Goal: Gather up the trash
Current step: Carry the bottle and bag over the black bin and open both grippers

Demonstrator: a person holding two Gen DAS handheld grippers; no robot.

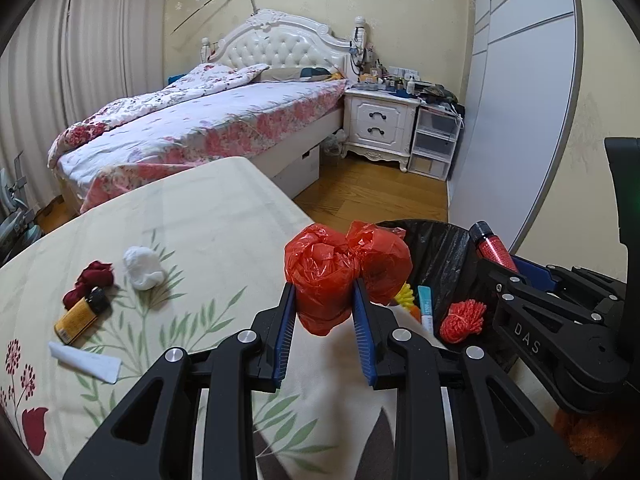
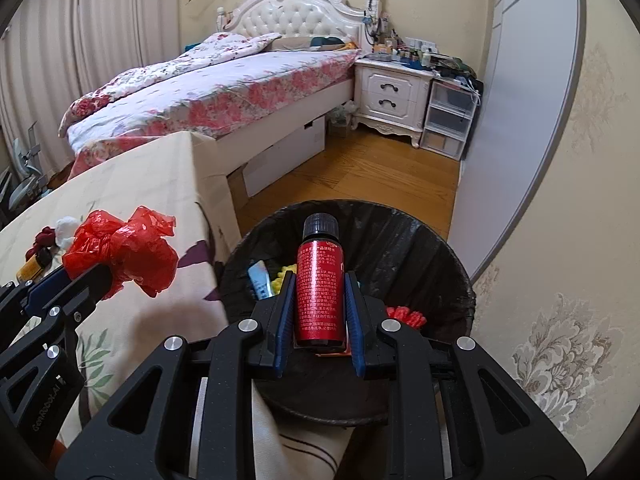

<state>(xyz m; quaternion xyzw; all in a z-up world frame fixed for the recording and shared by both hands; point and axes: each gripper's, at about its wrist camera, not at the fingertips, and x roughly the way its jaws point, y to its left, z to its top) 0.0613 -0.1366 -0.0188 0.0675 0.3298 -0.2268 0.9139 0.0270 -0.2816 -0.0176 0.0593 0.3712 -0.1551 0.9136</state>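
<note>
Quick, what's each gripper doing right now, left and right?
Left gripper: closed on the crumpled red plastic bag, beside the bin.
Right gripper: closed on the red bottle, over the bin.

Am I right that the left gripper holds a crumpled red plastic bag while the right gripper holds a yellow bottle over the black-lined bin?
Not quite. The bottle in the right gripper is red with a black cap, as the right wrist view shows. The rest holds: the left gripper grips the crumpled red plastic bag, and the bottle is over the black-lined bin.
</note>
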